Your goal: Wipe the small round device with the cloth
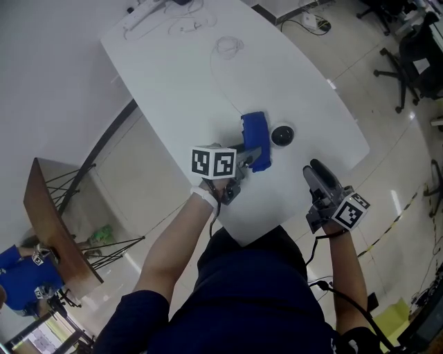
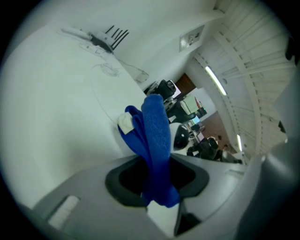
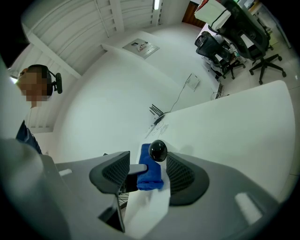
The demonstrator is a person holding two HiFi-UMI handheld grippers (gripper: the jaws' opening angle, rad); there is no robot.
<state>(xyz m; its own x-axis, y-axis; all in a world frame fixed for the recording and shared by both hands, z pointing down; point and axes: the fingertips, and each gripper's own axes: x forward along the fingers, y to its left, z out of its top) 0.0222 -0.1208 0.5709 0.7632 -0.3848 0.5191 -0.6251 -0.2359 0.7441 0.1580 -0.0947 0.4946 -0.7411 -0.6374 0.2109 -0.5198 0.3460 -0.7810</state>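
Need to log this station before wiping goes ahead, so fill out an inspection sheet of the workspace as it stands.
Surface: white table, smooth top.
Job's things: blue cloth, bunched and held at the left gripper's tip. Small round black device stands on the table just right of it; whether they touch cannot be told.
Clutter: nothing seen.
Grippers: left gripper is shut on the cloth. Right gripper is open and empty, over the table's near edge, aimed at the device.
Cables: power strip with leads at the far end; a thin cable loop on the top.
Surroundings: office chairs on the floor at right; wooden-topped stand at left.
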